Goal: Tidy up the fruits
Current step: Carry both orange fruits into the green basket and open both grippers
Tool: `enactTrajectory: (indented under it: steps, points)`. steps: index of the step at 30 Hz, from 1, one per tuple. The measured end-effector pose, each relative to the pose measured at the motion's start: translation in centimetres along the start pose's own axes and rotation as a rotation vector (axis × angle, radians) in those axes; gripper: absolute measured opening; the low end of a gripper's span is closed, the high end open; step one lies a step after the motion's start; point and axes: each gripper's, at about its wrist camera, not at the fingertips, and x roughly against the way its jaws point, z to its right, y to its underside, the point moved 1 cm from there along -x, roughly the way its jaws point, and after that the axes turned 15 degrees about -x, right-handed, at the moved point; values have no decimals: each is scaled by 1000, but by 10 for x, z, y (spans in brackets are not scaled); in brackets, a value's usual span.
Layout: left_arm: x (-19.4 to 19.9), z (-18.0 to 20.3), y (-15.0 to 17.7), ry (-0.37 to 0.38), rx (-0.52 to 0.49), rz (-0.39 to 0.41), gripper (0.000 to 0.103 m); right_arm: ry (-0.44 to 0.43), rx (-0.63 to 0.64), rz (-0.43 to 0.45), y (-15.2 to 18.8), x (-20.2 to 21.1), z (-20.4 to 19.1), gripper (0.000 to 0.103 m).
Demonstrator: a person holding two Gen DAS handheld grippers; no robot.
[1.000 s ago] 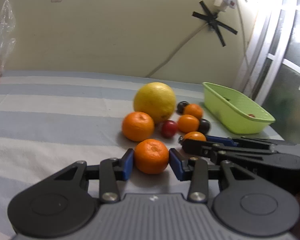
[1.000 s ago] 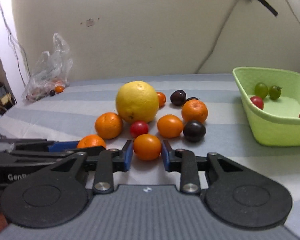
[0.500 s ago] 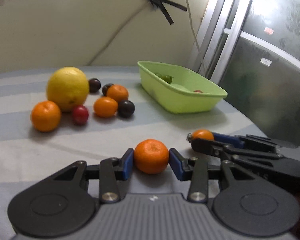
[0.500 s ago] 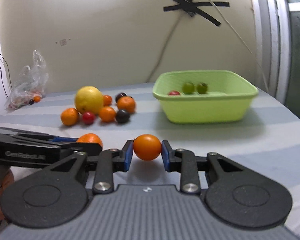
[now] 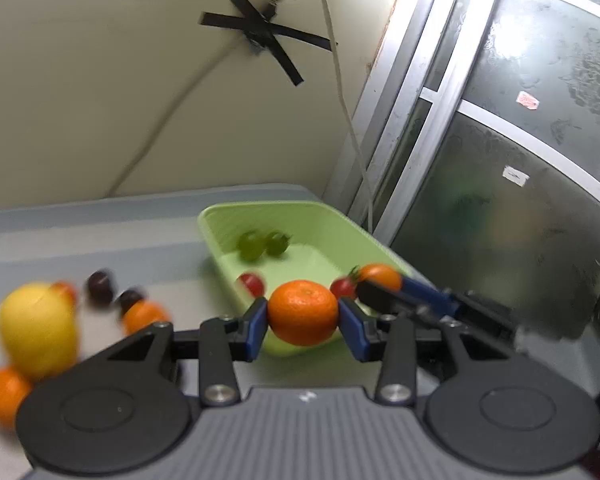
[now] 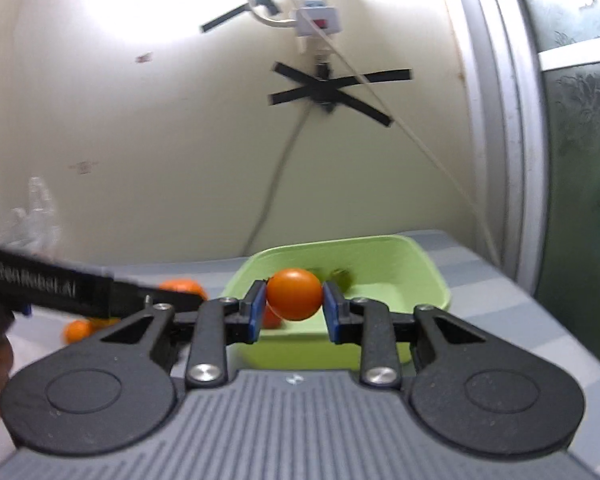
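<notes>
Left gripper (image 5: 303, 322) clamps a mandarin (image 5: 302, 312) at frame centre before the green basket (image 5: 324, 220), right gripper (image 6: 295, 312) clamps a smooth orange fruit (image 6: 294, 293) centre-frame over that basket, loose fruit pile (image 5: 36, 328) lower left.

The left gripper (image 5: 303, 322) is showing a ribbed grey housing with a small white mark at its front edge, flanked by two round black discs, from which black linkage arms fixed by silver screws are running out to blue pads (image 5: 255, 329). The right gripper (image 6: 294, 311) is showing the same build: grey ribbed body, black discs, silver screws and blue pads (image 6: 256, 316). Seen side-on in the right wrist view, the left gripper's black arm is carrying blurred white lettering, not fully legible.
</notes>
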Motion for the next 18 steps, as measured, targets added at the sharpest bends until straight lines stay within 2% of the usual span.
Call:
enactTrajectory:
  steps: [4,8,11,14,18]
  points:
    - [-39,-2,-12,42,57,-47,39,37,28,1,3,-17,9,34]
    - [-57,-4,-7,27,93,-85,40,56,2,-16,5,-23,22,34]
    - [-57,-3,-6,11,84,-73,45,69,-33,6,2,-19,27,48]
    - [-51,-5,-6,30,113,-53,45,66,-57,40,-2,-16,33,48]
    - [-25,-2,-10,29,106,15,45,94,-101,111,-6,-8,43,48]
